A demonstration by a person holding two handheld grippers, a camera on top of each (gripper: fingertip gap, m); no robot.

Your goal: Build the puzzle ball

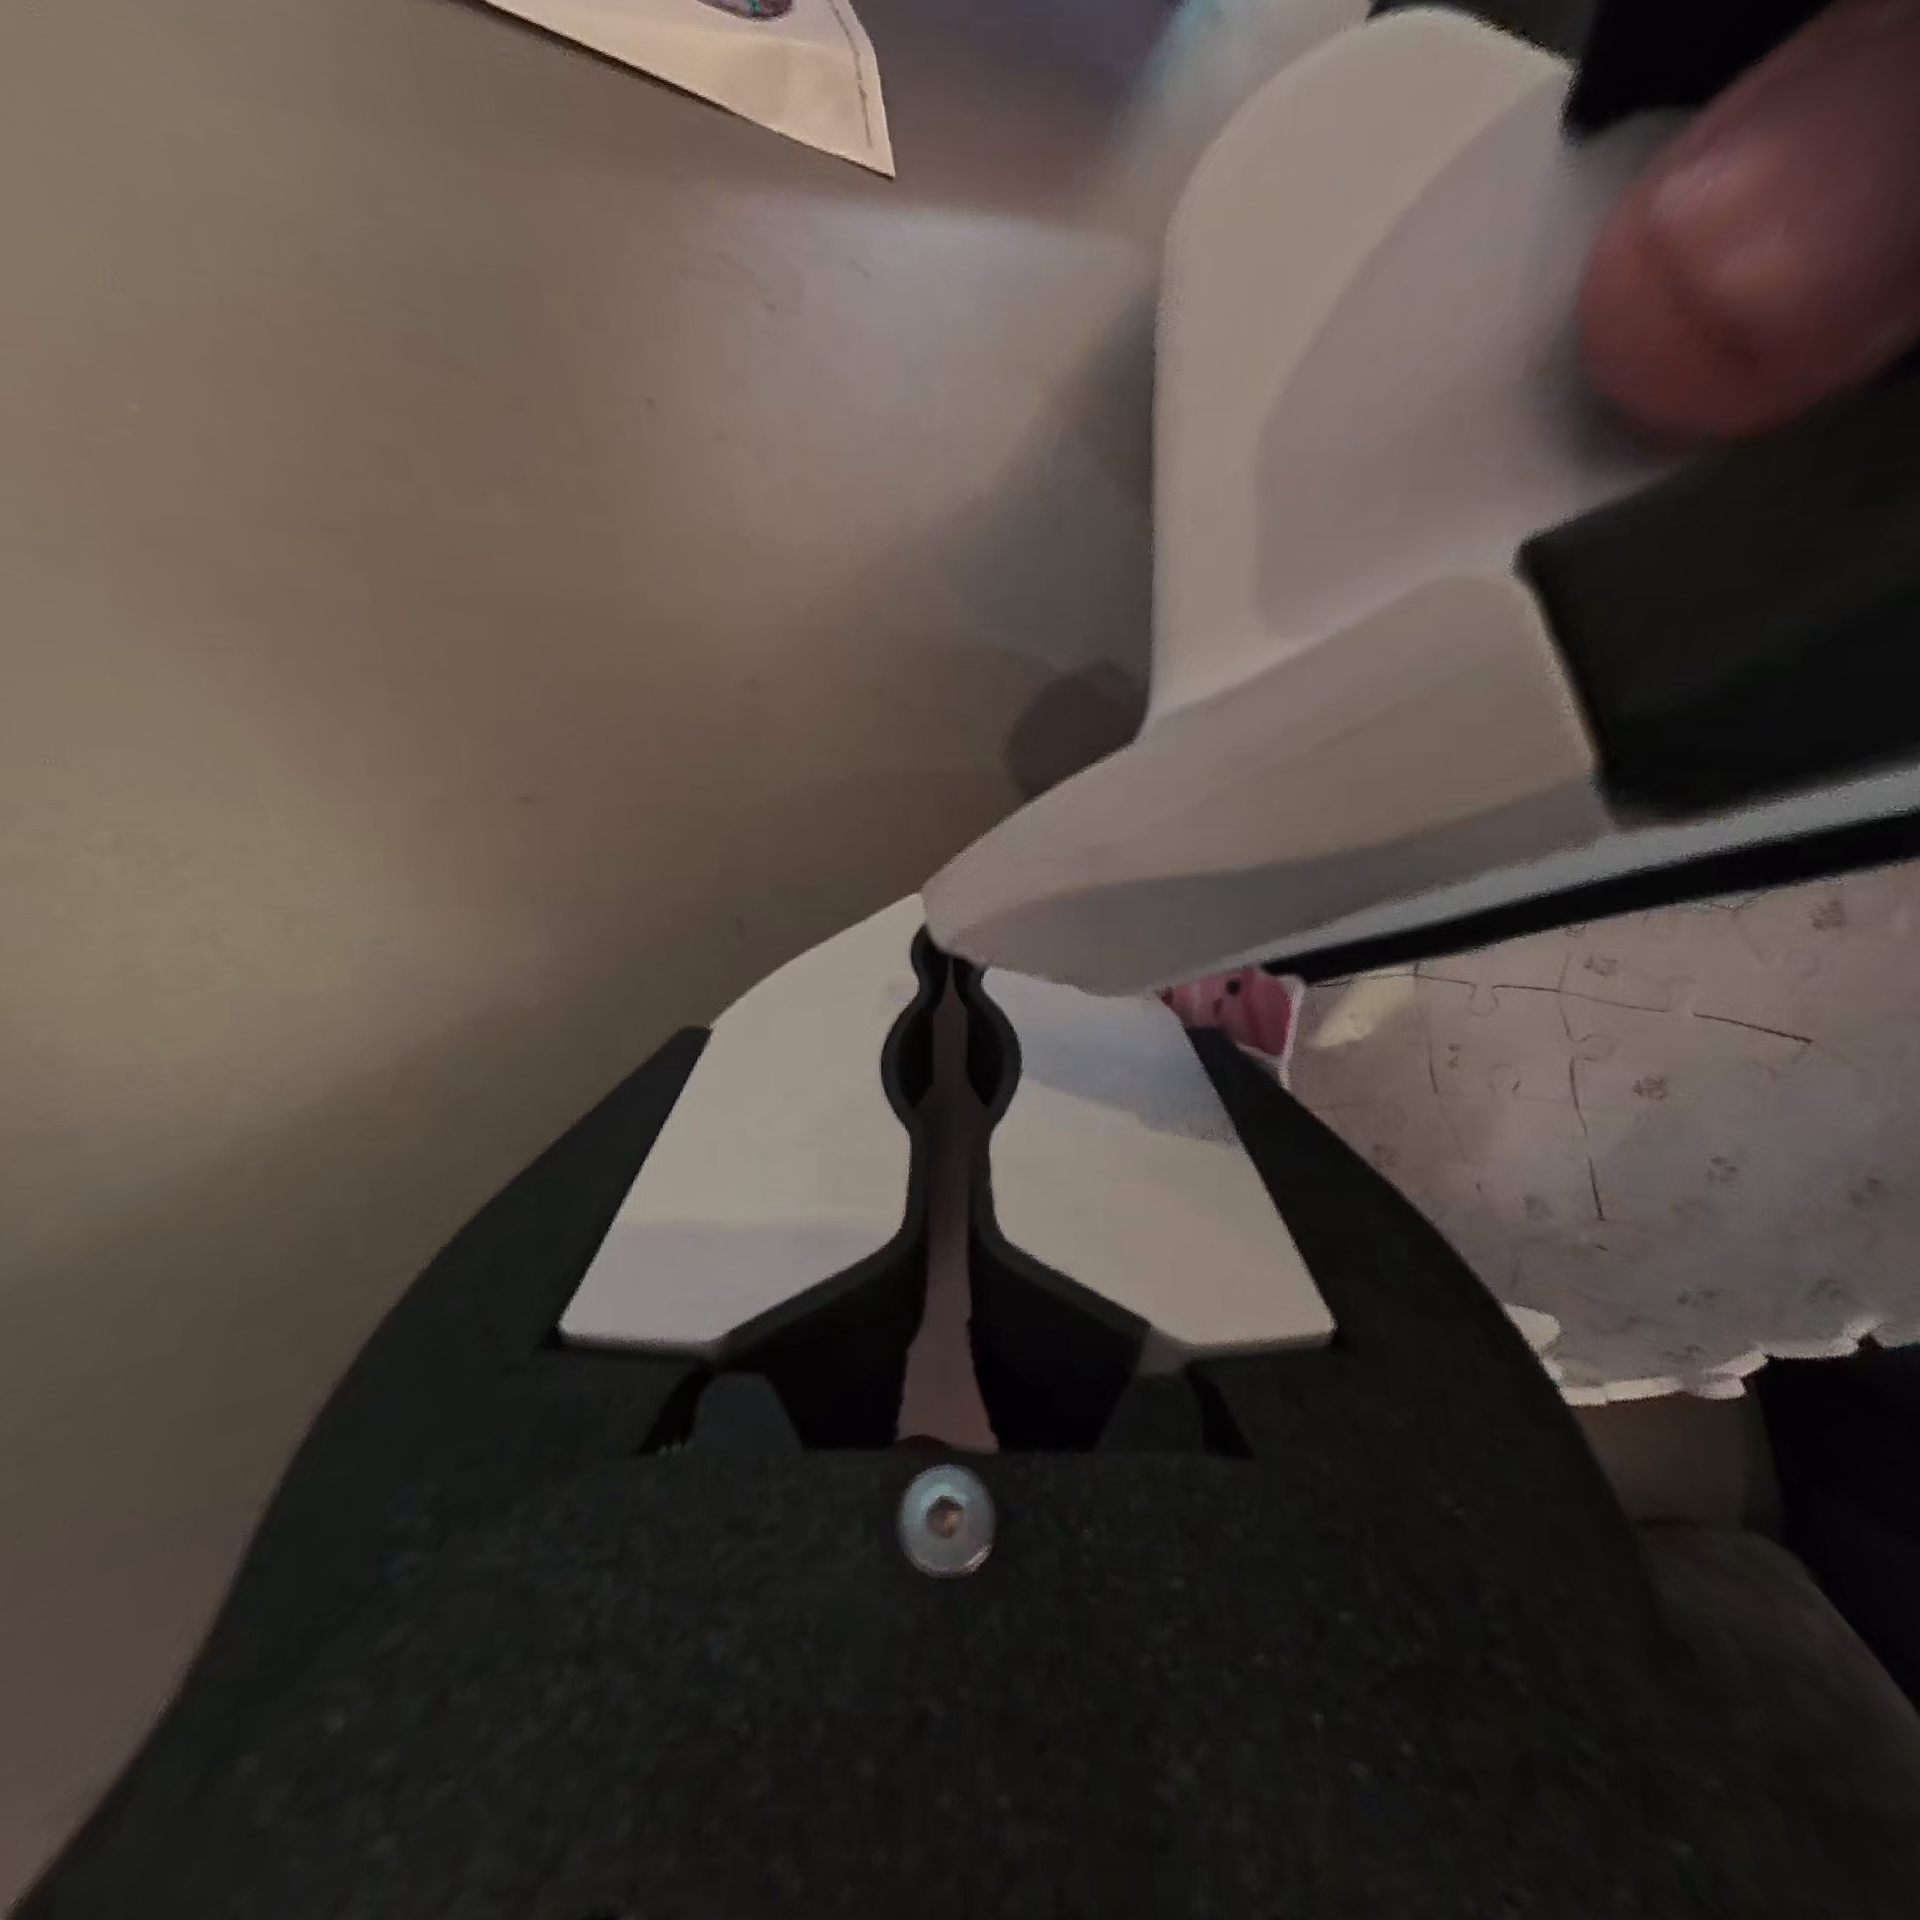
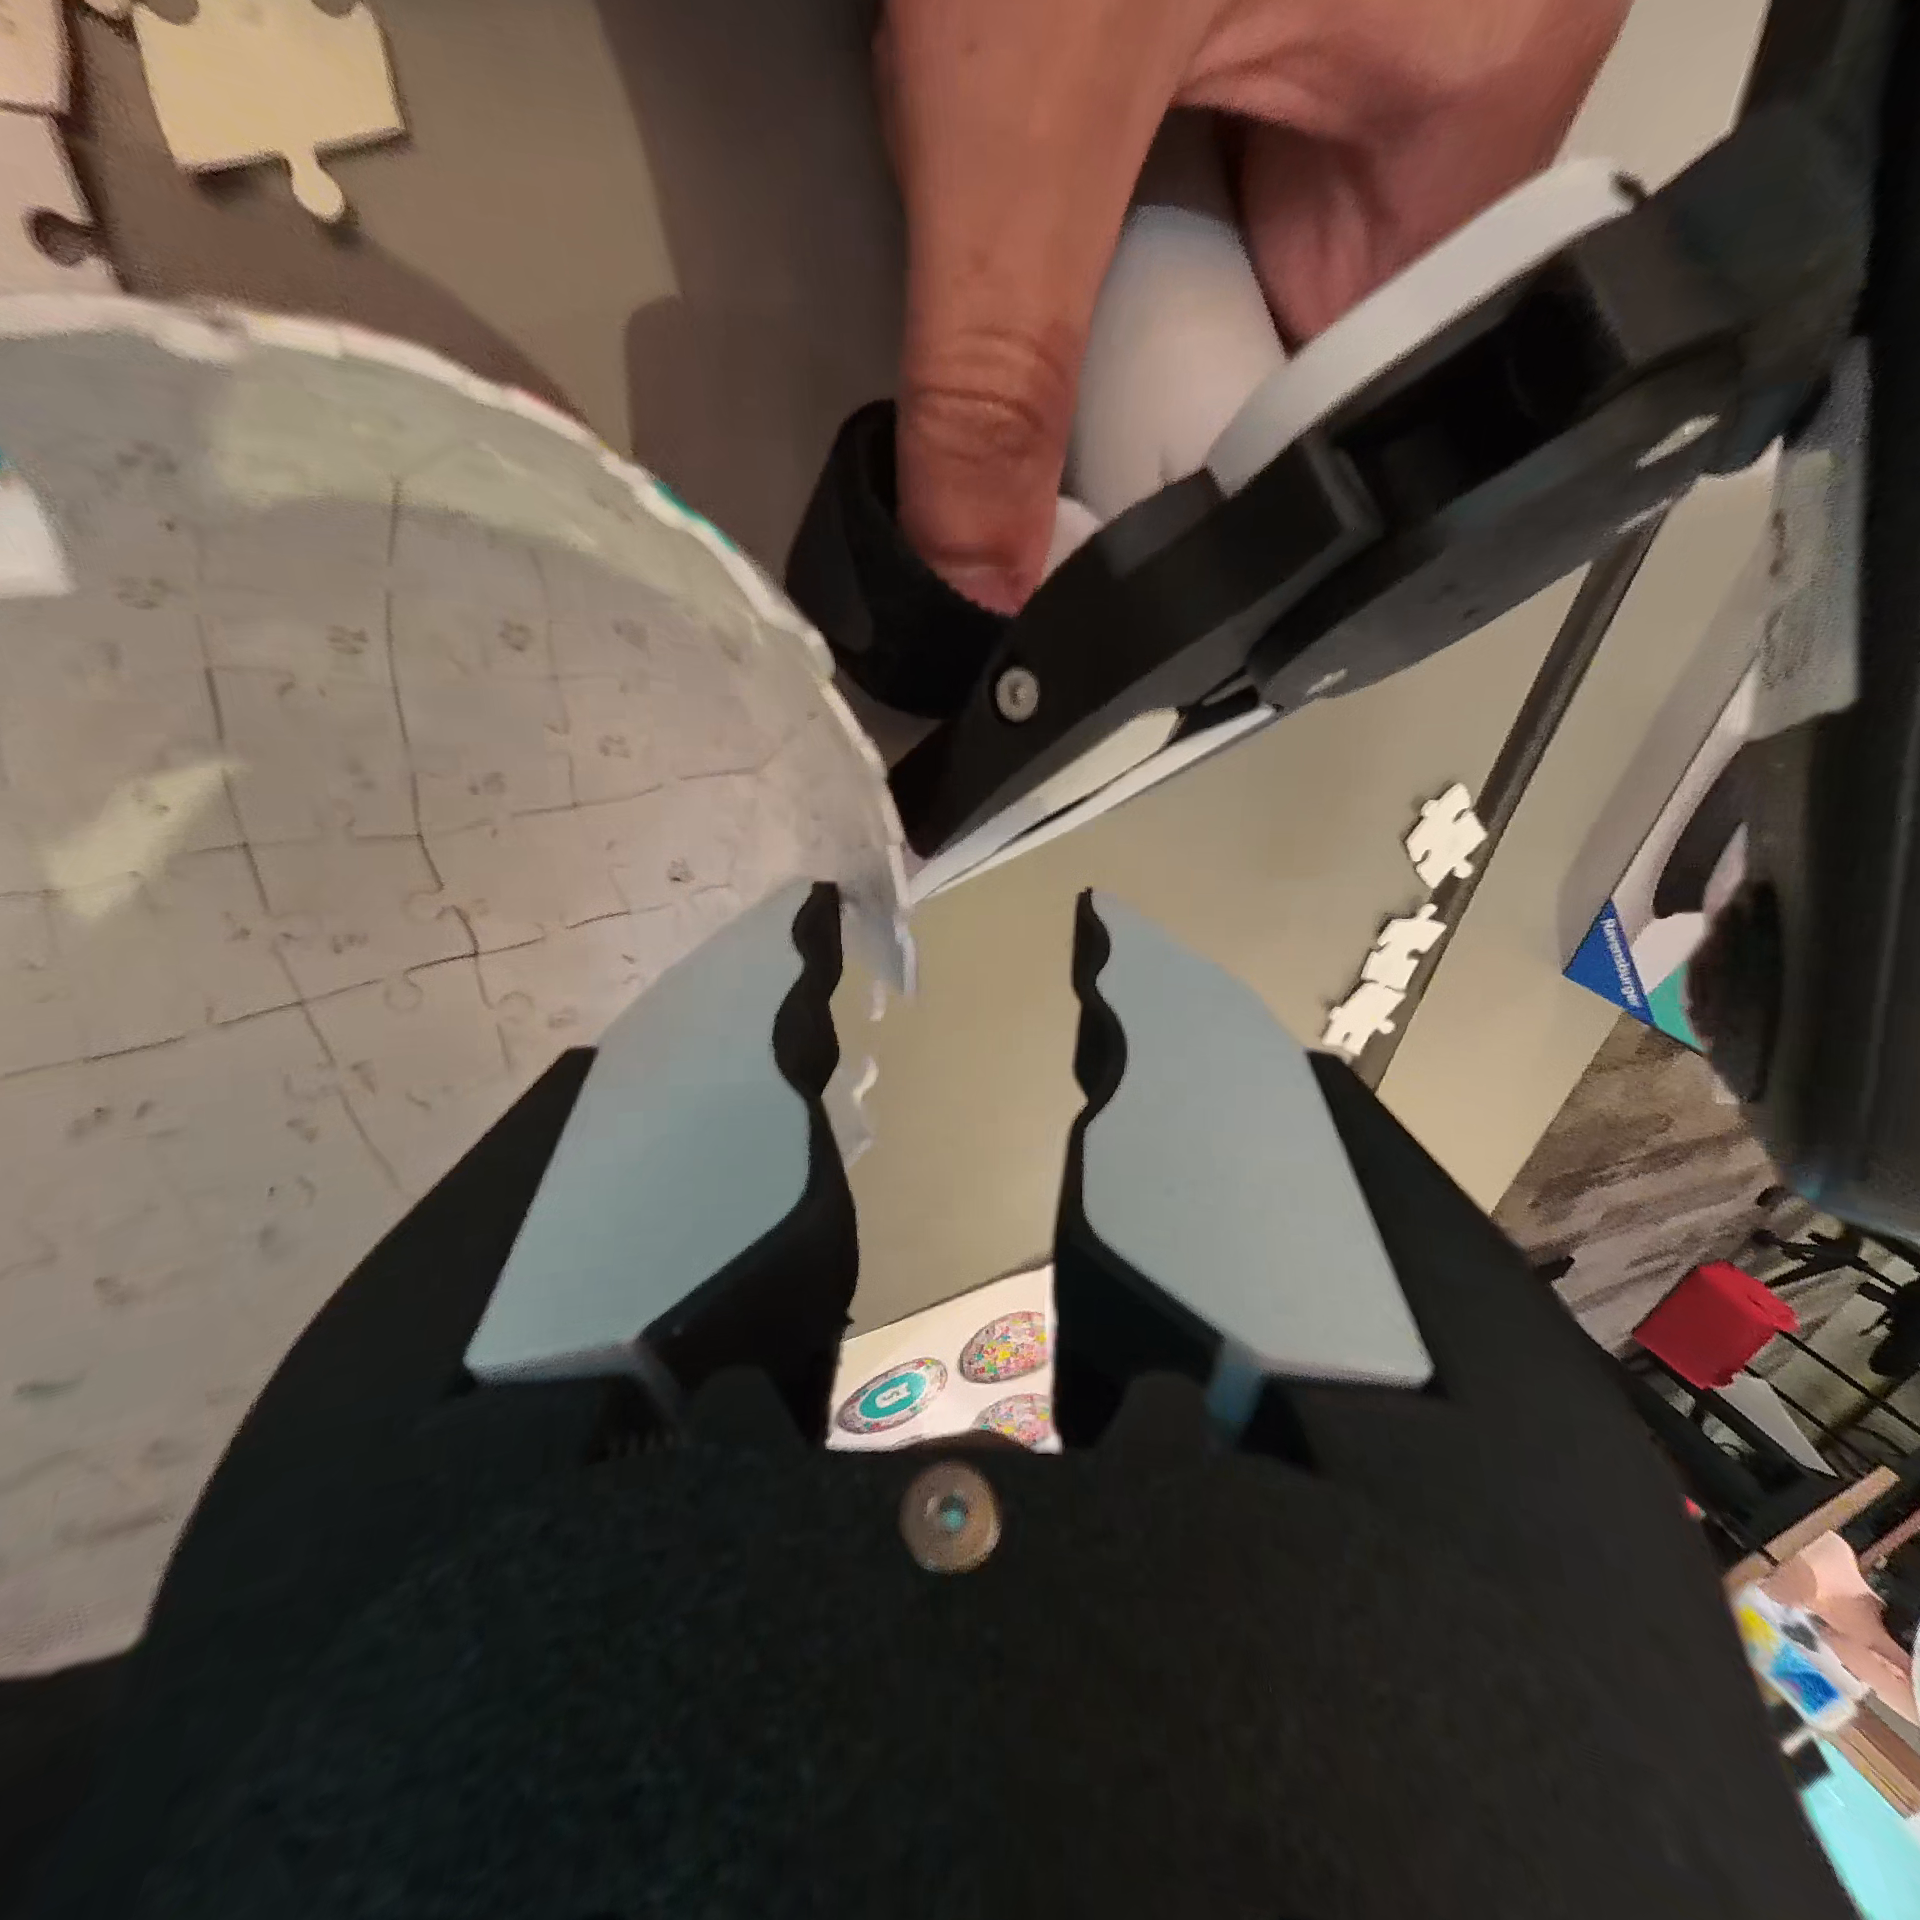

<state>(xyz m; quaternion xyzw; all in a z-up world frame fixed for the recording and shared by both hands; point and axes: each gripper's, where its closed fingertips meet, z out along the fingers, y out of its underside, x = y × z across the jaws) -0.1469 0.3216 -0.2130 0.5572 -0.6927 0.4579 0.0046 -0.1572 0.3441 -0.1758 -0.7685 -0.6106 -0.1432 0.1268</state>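
The part-built puzzle ball [image 2: 364, 831] is a pale curved shell seen from its inner side, at the left of the right wrist view; it also shows at the right of the left wrist view [image 1: 1621, 1143]. My right gripper [image 2: 956, 914] is open and empty, its left finger beside the shell's jagged rim. My left gripper [image 1: 948, 958] is shut with nothing visible between its fingers. It shows in the right wrist view [image 2: 920, 878], held by a hand [image 2: 987, 312], with its tips at the shell's rim. The right gripper's white finger [image 1: 1091, 894] hides the left gripper's tips.
Loose puzzle pieces lie on the beige table at the far left [image 2: 270, 104] and along its right edge [image 2: 1444, 842]. A sheet with round pictures [image 2: 935, 1382] lies under my right gripper. A blue-cornered box [image 2: 1621, 966] and a red object [image 2: 1714, 1330] lie beyond the edge. A paper [image 1: 727, 62] lies far off. Across from one pair of fingers to the other is roughly 4 cm.
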